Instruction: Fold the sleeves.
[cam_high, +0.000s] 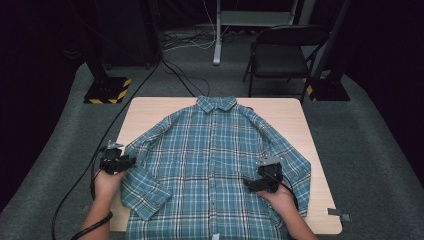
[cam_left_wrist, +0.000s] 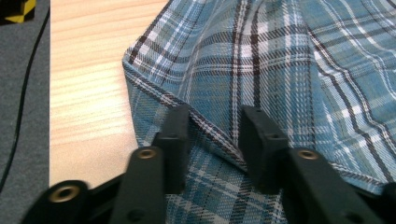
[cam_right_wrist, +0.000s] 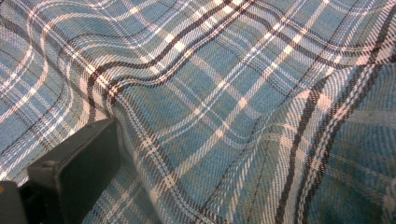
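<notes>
A: From the high view, how does the shirt (cam_high: 215, 165) lie?

B: Flat on the table (cam_high: 150, 107), front up, collar at the far edge and hem at the near edge by the person, so its long axis runs from near to far. The sleeves slant outward to either side.

A: And the tools there?

B: The left gripper (cam_high: 131, 161) sits at the edge of the sleeve on that side; the right gripper (cam_high: 248, 184) rests on the cloth near the other sleeve.

A: The left gripper view?

B: Its jaws stand partly apart, with a raised fold of the sleeve's edge between them. The pads look close against the fold; I cannot tell whether they press it.

A: The right gripper view?

B: One black jaw lies against rippled plaid cloth. Whether that gripper is open or closed I cannot tell.
</notes>
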